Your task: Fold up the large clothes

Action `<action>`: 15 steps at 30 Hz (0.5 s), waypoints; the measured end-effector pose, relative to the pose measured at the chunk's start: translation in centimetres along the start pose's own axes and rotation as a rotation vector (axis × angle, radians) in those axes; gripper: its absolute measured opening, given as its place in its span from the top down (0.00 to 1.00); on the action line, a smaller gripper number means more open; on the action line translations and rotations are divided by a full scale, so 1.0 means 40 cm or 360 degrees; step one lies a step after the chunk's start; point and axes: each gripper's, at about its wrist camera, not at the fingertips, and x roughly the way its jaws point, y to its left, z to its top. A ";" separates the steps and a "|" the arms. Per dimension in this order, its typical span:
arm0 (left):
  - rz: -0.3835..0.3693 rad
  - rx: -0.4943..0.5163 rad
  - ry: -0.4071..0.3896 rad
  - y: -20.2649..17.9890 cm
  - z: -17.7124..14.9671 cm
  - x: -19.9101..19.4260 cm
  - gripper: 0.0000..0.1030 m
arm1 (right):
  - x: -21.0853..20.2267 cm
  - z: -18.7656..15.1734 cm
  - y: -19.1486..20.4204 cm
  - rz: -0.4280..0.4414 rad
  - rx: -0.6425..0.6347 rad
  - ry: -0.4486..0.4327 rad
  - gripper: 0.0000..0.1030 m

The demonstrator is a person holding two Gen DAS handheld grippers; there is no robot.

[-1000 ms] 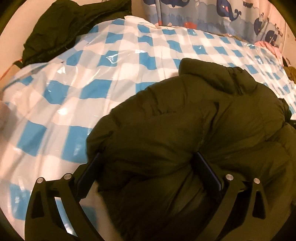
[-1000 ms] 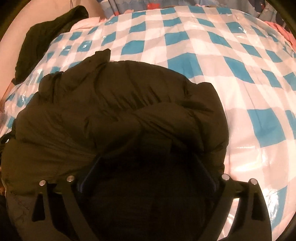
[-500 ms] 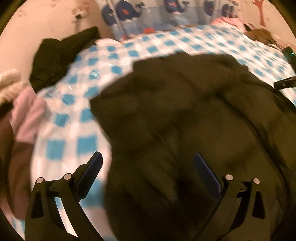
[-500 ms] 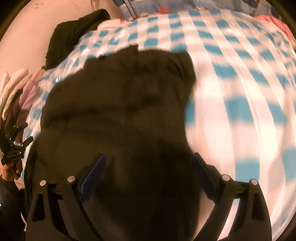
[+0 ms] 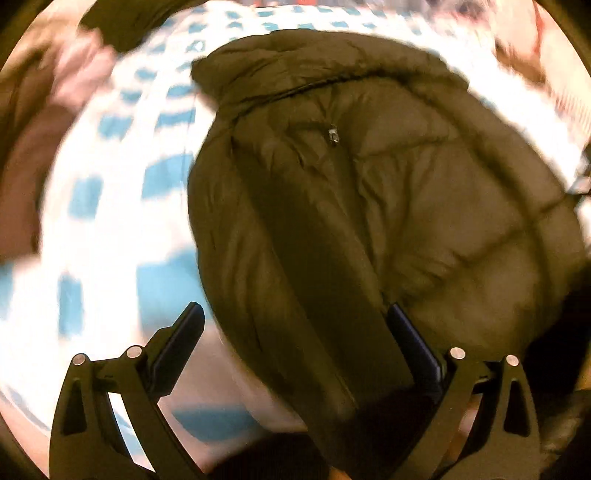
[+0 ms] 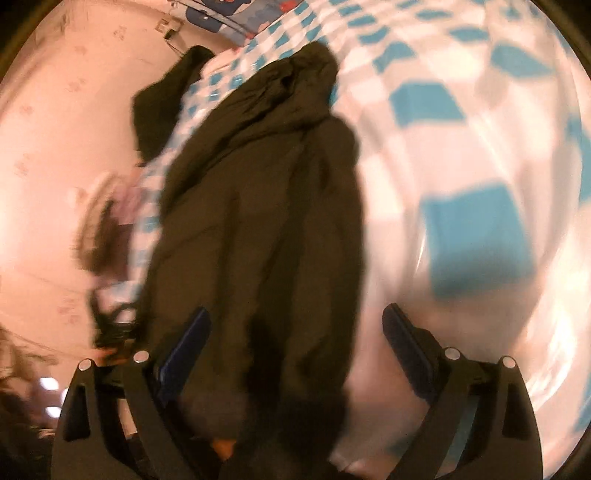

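A dark olive puffer jacket (image 5: 369, 206) lies on a bed covered by a blue-and-white checked plastic sheet (image 5: 110, 221). In the left wrist view its collar is at the far end and a zipper pull shows near the top. My left gripper (image 5: 295, 325) is open above the jacket's near edge, holding nothing. In the right wrist view the jacket (image 6: 258, 206) runs lengthwise away from me. My right gripper (image 6: 295, 325) is open above its near end, with the fabric between the wide-apart jaws. Both views are blurred by motion.
A second dark garment (image 6: 162, 96) lies at the far left corner of the bed by the pink wall (image 6: 55, 110). Pink and brown clothes (image 5: 55, 92) are heaped at the left. A whale-print curtain (image 6: 229, 14) hangs behind the bed.
Both grippers have pulled back and risen from the jacket; more of the jacket and bed shows. The views have swung, the right one towards the left wall.
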 end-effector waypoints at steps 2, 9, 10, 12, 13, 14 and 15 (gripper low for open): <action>-0.0163 -0.0184 -0.0015 0.034 -0.044 -0.018 0.08 | -0.008 -0.022 -0.003 0.0103 0.0042 0.0015 0.11; -0.0523 -0.0487 0.0041 0.042 -0.161 -0.012 0.08 | -0.021 -0.078 0.003 0.0211 0.0076 0.0129 0.10; -0.0579 -0.0491 0.0047 0.032 -0.170 -0.012 0.08 | -0.016 -0.085 0.008 0.0219 0.0067 0.0151 0.10; -0.0616 -0.0452 0.0071 0.002 -0.179 -0.008 0.08 | -0.006 -0.103 0.016 0.0149 0.0026 0.0206 0.10; -0.0607 -0.0431 0.0080 -0.009 -0.178 -0.004 0.08 | -0.004 -0.110 0.016 0.0124 0.0014 0.0220 0.10; -0.0607 -0.0410 0.0091 -0.023 -0.179 0.002 0.08 | -0.009 -0.113 0.015 0.0099 0.0006 0.0201 0.10; -0.0606 -0.0406 0.0095 -0.032 -0.179 0.004 0.08 | -0.016 -0.109 0.014 0.0083 0.0007 0.0160 0.10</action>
